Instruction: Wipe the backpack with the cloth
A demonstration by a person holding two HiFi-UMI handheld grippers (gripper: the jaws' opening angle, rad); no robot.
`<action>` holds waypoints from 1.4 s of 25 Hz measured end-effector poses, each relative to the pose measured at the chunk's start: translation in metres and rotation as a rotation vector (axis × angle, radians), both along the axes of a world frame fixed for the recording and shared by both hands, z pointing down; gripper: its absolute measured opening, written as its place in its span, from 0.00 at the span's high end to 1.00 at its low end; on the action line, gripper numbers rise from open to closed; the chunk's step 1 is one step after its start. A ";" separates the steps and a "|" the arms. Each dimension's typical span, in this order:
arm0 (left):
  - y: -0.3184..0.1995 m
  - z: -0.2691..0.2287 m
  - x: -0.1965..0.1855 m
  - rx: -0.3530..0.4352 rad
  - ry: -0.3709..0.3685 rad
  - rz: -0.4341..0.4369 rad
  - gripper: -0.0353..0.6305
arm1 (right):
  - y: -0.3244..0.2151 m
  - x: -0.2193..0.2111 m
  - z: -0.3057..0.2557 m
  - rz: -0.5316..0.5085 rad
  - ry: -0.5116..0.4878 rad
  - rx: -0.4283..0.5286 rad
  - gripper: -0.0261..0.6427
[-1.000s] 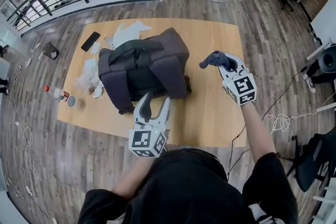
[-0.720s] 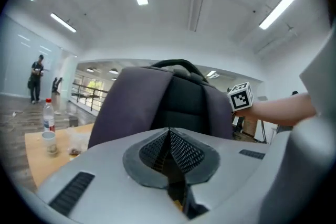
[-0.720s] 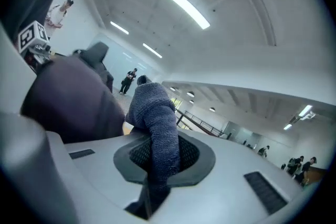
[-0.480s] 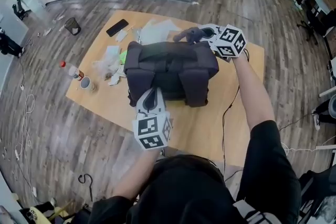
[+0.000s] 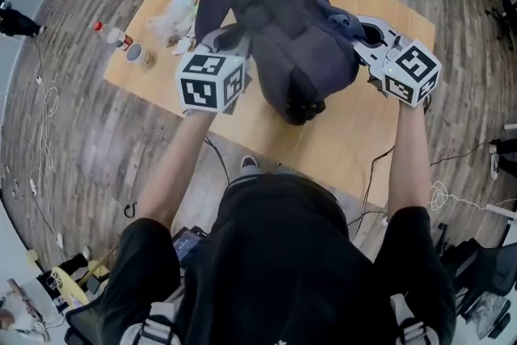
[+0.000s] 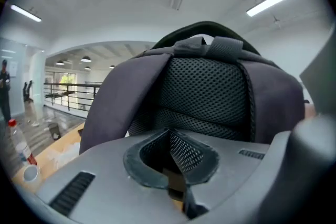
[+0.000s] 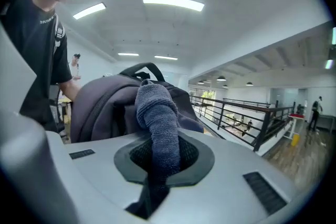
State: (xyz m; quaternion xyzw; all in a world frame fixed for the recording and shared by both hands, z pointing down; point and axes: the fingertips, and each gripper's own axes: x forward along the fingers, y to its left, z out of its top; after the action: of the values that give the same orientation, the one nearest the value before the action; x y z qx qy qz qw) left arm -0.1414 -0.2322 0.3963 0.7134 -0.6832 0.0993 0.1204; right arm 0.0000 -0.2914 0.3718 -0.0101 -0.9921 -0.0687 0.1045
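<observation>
Backpack lies on table between the two grippers, long axis running far-left to near-right in head view. Right gripper is clamped on cloth, which sits at the backpack's right flank, seemingly touching. Left gripper has jaws together, nothing clearly between them, at the left flank. Judgement: the right hand wipes along that axis.

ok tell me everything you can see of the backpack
The backpack is dark grey fabric with padded shoulder straps, a black mesh back panel and a top carry handle. It looks tipped up on the wooden table, with the back panel facing the left gripper, which is shut on a fold of the mesh. The right gripper holds a blue-grey cloth at its side, apparently touching it.
</observation>
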 end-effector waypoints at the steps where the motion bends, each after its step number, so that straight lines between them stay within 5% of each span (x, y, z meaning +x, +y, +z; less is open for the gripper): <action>1: -0.007 0.003 0.000 -0.021 -0.013 0.044 0.93 | 0.013 0.007 0.001 0.055 -0.018 -0.022 0.91; 7: -0.068 0.009 0.029 -0.016 0.079 0.337 0.93 | 0.053 0.034 0.003 0.414 -0.049 -0.015 0.91; 10: -0.063 0.013 0.036 -0.061 0.130 0.403 0.93 | 0.062 0.039 0.003 0.519 -0.048 0.029 0.91; 13: -0.027 0.020 0.027 -0.104 0.113 0.414 0.92 | 0.070 0.050 -0.003 0.601 -0.025 0.080 0.91; 17: 0.029 0.023 -0.005 -0.096 0.098 0.427 0.93 | 0.098 0.050 -0.049 0.585 -0.072 0.187 0.91; 21: 0.074 0.008 -0.023 -0.009 0.044 0.433 0.93 | 0.121 0.005 -0.082 0.524 -0.045 0.302 0.91; 26: 0.107 -0.018 -0.039 0.116 0.129 0.382 0.93 | 0.135 -0.030 -0.062 0.607 -0.054 0.560 0.91; 30: 0.134 -0.005 -0.043 0.142 0.172 0.361 0.92 | 0.151 -0.029 -0.048 0.691 -0.161 0.541 0.91; 35: 0.146 0.008 -0.042 0.122 0.190 0.347 0.92 | 0.155 -0.015 0.000 0.742 -0.112 0.472 0.91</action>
State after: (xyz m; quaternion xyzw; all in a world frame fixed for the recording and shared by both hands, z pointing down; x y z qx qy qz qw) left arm -0.1838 -0.0858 0.4047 0.8326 -0.5402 0.0094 0.1217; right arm -0.0153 -0.1363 0.3716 0.3748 -0.8898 -0.2514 0.0673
